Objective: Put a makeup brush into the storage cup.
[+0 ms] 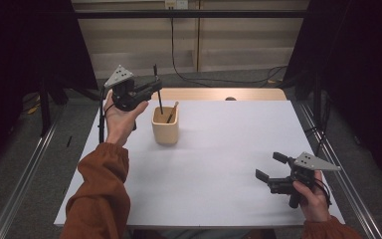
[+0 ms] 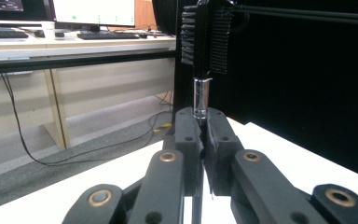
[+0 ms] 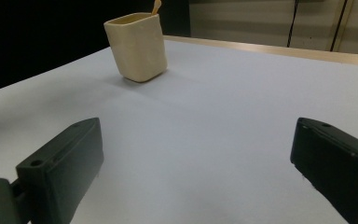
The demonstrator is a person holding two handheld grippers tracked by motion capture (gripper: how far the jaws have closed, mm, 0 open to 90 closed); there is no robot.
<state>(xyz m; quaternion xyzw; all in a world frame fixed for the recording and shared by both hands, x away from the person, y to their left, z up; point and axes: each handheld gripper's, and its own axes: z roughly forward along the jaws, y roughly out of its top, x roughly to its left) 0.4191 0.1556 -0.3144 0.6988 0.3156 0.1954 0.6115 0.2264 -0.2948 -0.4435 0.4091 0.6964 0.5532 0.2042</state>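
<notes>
The left gripper (image 1: 155, 85) is clamped on a slim black brush (image 1: 158, 97), held upright just above the back rim of the cup (image 1: 165, 127), its lower end dipping toward the cup's mouth. Seen from the left gripper view, the brush (image 2: 201, 42) has a black head with rows of stiff bristles on both sides, a short shiny metal collar below it, and a thin dark handle that runs down between the closed jaws. The top of the head is cut off by the picture's edge, and the part gripped by the pads is hidden.

The cup is a cream, squarish thing with rounded corners and a matt, slightly uneven wall; in the right gripper view it (image 3: 137, 46) stands at the far left of the table. A pale wooden stick (image 1: 172, 112) leans inside it, most of its length hidden by the wall, so I cannot tell what it is.

The table (image 1: 219, 164) is flat and white, with a wooden strip along its far edge. The right gripper (image 1: 269, 167) rests low near the right front corner, jaws spread wide with nothing between them.
</notes>
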